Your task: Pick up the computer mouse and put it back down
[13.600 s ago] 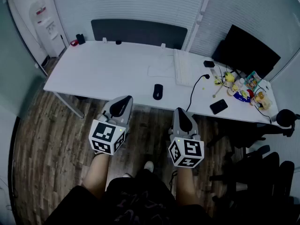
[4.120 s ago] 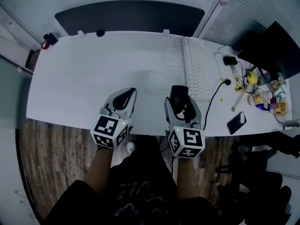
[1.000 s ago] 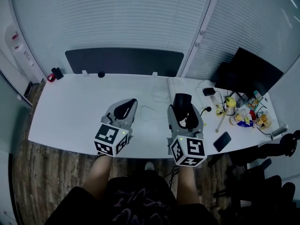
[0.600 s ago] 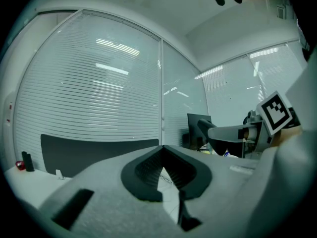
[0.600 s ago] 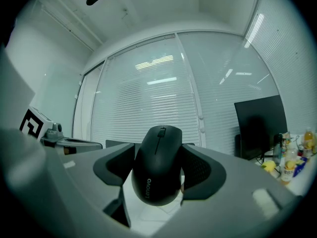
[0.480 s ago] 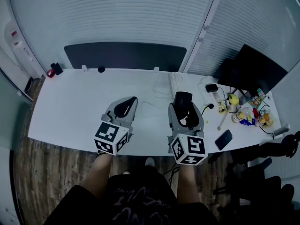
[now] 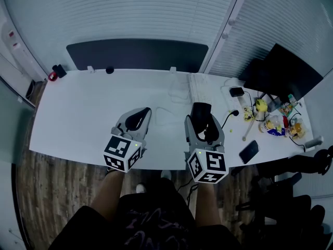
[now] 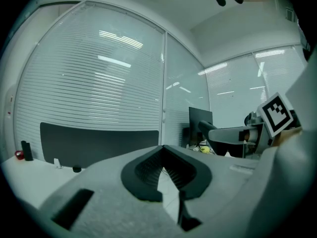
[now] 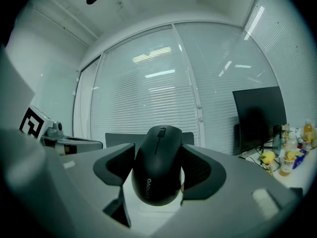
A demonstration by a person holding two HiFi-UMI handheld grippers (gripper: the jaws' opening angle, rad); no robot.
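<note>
Right hand-held gripper is clamped on the mouse. Jaws pinch its two sides, and the scroll-wheel end points away from the camera. The mouse is over the tabletop, near the front edge and right of centre, with the keyboard beyond it. Left hand-held gripper has its jaws together at the tips with nothing between them. It's alongside, near the same front edge.

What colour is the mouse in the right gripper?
Black; the computer mouse shows best in the right gripper view.
</note>
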